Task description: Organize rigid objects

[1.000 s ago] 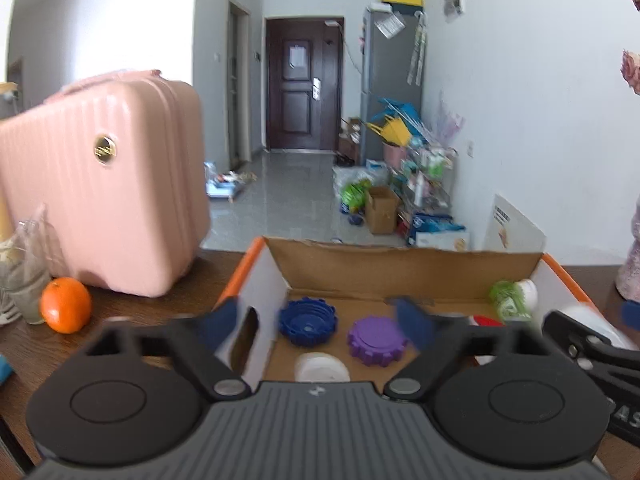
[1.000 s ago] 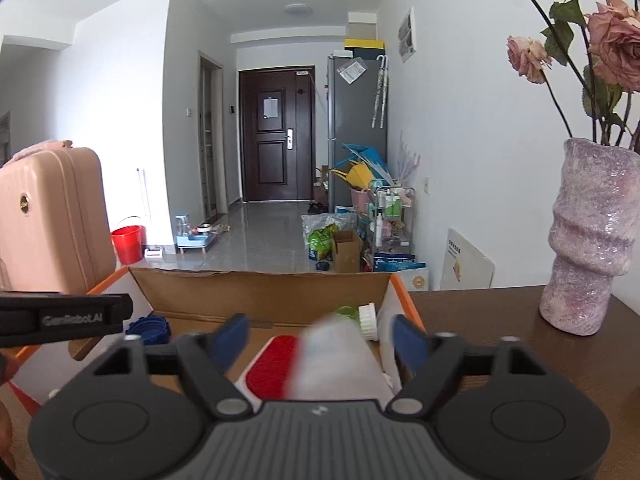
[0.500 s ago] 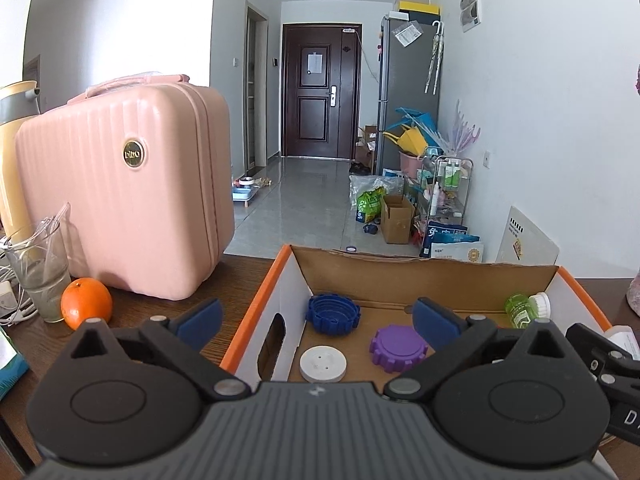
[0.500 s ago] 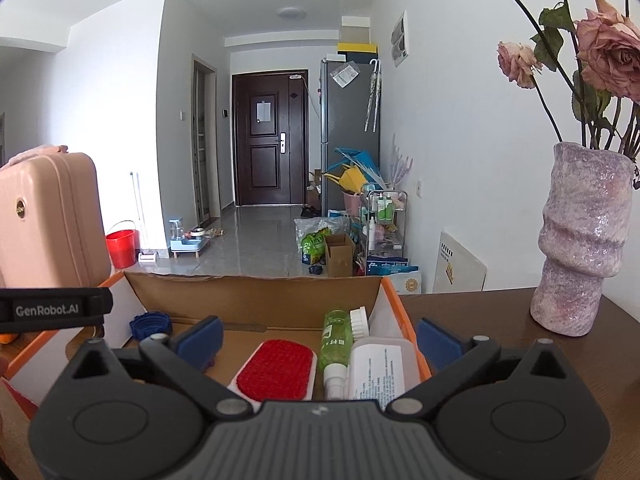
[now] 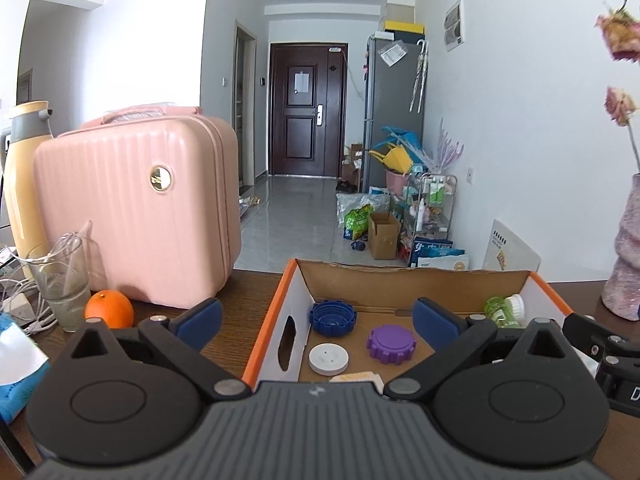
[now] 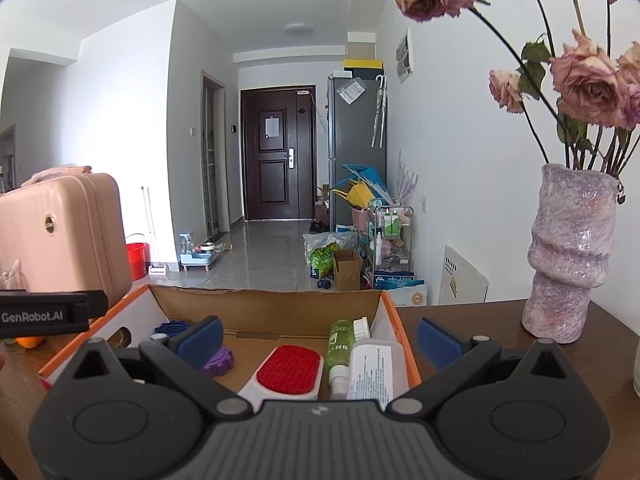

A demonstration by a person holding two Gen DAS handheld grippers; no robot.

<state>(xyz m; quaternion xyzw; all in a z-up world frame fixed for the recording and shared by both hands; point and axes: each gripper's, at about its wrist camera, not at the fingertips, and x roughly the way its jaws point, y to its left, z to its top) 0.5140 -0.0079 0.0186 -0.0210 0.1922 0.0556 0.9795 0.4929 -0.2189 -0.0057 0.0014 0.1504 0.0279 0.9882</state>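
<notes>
An orange-rimmed cardboard box (image 5: 276, 312) stands on the dark wooden table. The left wrist view shows a blue lid (image 5: 332, 317), a purple lid (image 5: 391, 343), a white disc (image 5: 328, 358) and a green bottle (image 5: 500, 310) inside it. My left gripper (image 5: 318, 318) hangs open just before the box's left end, nothing between its jaws. In the right wrist view a red-topped brush (image 6: 290, 368), a green spray bottle (image 6: 340, 344) and a white labelled bottle (image 6: 372, 368) lie at the box's right end. My right gripper (image 6: 320, 336) is wide open in front of them, touching none.
A pink suitcase (image 5: 136, 208), an orange (image 5: 109, 309), a glass (image 5: 62, 280) and cables crowd the table to the left of the box. A pink vase (image 6: 568, 252) with dried roses stands on the right. The table ends behind the box.
The white bottle that sat blurred between my right jaws now lies in the box, and those jaws stand wider. Both grippers have drawn back from the box and risen a little.
</notes>
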